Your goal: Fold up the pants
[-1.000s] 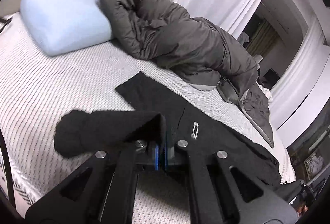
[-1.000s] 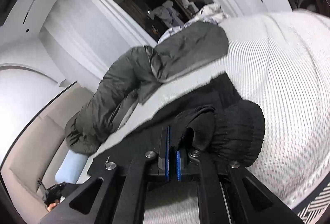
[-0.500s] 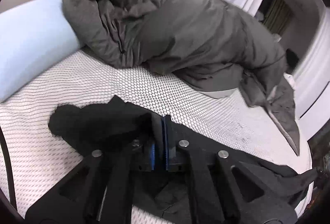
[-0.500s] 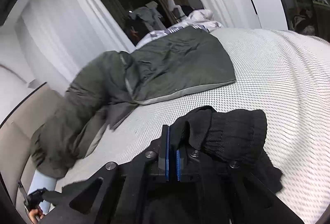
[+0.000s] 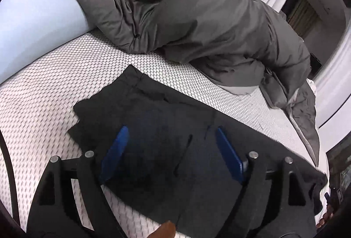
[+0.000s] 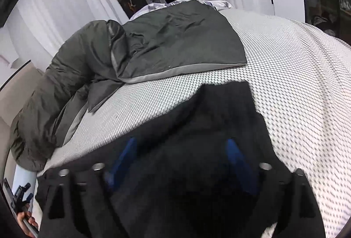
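White honeycomb-textured bed (image 5: 50,93) carries flat black fabric pants (image 5: 166,126); left gripper (image 5: 170,138) and right gripper (image 6: 181,150) hover spread above them.

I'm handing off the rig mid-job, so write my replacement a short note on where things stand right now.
Left gripper: open, empty, just above the black fabric pants.
Right gripper: open, empty, over the same pants.
Pants lie folded flat on the white dotted mattress, beside the grey puffy duvet and pale blue pillow.
Done: one fold laid down and released.
Left: probably another fold, then smoothing.
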A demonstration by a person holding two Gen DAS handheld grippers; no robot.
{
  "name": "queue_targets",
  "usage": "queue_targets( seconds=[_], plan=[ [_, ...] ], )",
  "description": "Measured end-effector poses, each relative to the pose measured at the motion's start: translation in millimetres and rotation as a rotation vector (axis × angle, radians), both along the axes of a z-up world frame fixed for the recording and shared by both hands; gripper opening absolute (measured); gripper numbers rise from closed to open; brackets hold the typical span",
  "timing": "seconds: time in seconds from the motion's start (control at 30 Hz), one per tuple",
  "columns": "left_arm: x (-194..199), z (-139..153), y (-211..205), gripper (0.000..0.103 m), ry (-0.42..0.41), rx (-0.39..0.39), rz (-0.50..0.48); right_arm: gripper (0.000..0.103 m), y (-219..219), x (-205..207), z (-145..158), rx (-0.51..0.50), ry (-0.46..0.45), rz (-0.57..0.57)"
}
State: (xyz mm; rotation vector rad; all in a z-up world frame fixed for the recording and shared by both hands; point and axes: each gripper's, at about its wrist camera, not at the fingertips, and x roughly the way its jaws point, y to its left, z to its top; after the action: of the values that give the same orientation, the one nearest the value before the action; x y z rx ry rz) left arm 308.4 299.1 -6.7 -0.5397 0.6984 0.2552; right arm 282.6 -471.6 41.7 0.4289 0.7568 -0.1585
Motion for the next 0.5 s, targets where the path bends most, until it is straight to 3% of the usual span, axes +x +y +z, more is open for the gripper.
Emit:
queue_targets(
  seconds=[0.17, 0.23, 0.4, 0.5],
  plan=[
    [-39.9, -1.8, -43.4, 0.080, -0.012, -0.033, -0.071, 0.090, 13.8, -45.0, 10.4, 0.036, -0.013, 0.017],
    [-44.2, -9.0, -66.3, 0.080, 0.019, -0.069, -0.136, 0.090, 19.6, -68.6, 15.3, 0.103, -0.049, 0.027],
    [-57.2, -43.1, -105.9, 0.074, 0.059, -0.287, -0.242, 0.090, 46.3, -88.0, -2.0, 0.321, -0.065, 0.139],
    [-52.6, -55.0, -120.6, 0.066, 0.083, -0.293, -0.271, 0.090, 53.4, -82.9, -18.7, 0.420, -0.009, 0.215]
  ],
)
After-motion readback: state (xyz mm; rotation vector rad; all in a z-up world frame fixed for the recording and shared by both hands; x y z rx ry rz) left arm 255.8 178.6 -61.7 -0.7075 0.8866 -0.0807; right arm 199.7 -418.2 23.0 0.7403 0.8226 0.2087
